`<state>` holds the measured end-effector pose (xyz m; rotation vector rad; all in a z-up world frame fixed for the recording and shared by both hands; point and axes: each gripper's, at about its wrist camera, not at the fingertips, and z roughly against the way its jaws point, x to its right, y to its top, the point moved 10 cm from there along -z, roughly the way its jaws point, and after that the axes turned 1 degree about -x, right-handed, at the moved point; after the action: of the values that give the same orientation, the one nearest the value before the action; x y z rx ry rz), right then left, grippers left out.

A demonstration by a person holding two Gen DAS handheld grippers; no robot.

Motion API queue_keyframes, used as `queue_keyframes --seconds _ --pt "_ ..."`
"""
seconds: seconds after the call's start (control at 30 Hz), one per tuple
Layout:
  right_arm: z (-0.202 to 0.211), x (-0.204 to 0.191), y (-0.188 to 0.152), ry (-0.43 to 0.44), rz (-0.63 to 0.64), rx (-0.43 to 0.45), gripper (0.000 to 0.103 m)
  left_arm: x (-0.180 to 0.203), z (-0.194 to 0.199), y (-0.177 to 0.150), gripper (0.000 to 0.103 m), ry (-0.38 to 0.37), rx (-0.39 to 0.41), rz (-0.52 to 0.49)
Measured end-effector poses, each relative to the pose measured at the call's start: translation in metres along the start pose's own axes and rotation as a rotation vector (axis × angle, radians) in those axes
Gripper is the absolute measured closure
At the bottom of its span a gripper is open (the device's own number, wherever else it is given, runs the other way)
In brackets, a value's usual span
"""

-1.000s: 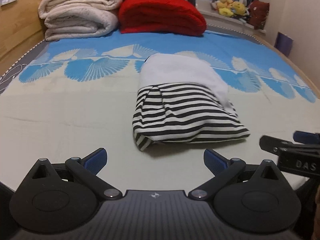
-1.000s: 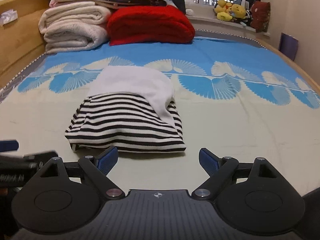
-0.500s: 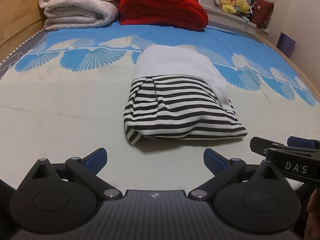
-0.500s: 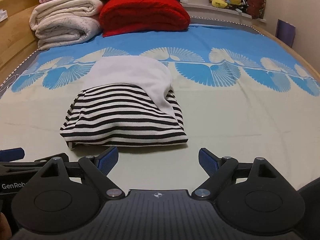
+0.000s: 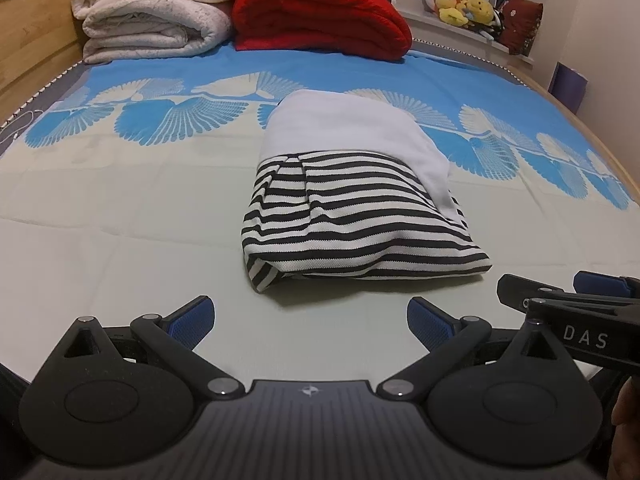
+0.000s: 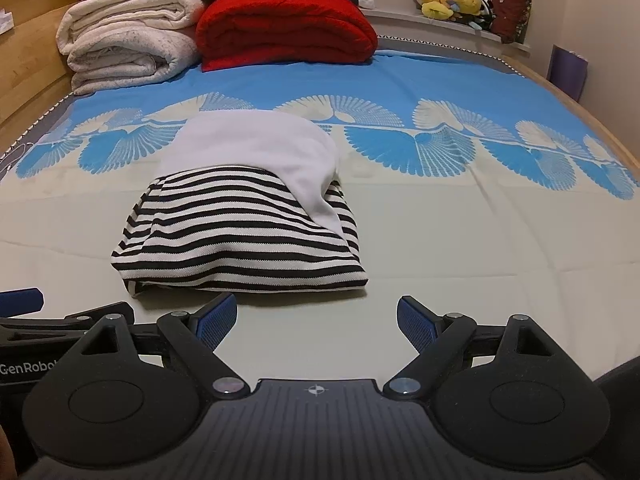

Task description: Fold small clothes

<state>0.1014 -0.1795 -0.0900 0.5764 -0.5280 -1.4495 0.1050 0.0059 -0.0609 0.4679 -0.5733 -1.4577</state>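
Hovering: left gripper [image 5: 310,320] and right gripper [image 6: 316,322], jaws spread, empty, side by side near the garment's front edge.
Garment: striped top [image 5: 352,216], folded, mid-bed [image 5: 120,248], likely awaiting another fold.

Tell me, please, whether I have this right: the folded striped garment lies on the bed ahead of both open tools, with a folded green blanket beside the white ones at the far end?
One detail is wrong: the blanket beside the white blankets is red, not green, as the right wrist view shows. The rest holds: the folded striped garment lies on the bed ahead of the open left tool and right tool.
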Motion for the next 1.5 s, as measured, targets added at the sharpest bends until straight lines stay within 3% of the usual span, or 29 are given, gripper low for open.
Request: queue_keyframes --seconds 1.5 --pt "-0.0069 -0.0013 -0.0041 -0.015 0.002 -0.012 0.015 -0.0009 -0.0073 -0.0026 0.000 -0.016 -0.027 0.001"
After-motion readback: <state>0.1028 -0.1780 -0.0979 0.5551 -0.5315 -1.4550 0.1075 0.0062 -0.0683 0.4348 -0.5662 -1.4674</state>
